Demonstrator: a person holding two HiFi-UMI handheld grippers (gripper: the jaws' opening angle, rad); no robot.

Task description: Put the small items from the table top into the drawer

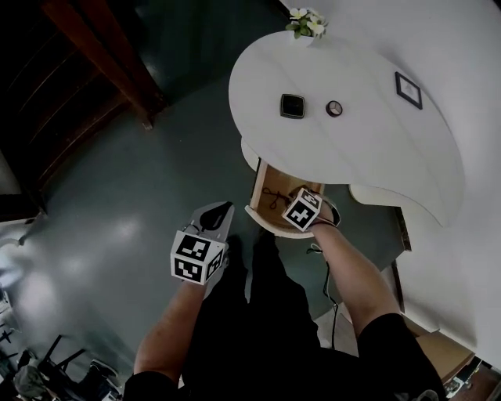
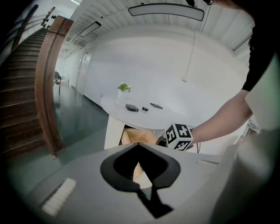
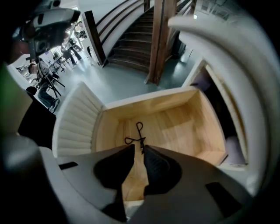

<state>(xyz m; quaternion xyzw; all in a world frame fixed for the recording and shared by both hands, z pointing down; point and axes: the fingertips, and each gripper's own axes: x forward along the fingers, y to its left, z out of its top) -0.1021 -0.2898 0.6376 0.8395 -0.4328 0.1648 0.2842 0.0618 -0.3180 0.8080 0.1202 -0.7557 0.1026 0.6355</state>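
The right gripper (image 3: 139,148) hangs over the open drawer (image 3: 183,118), its jaws a narrow slit apart and gripping nothing. The black looped tool (image 3: 137,134) lies on the drawer floor with its end just at the tips, apparently set down there. The left gripper (image 2: 136,145) is closed on nothing and held back beside the drawer, likely to keep clear. On the table (image 1: 368,157) sit 3 small items: a black square (image 1: 292,106), a round piece (image 1: 334,108) and a dark frame (image 1: 409,89). Nothing blocks them. A potted plant (image 1: 307,22) stands at the far edge.
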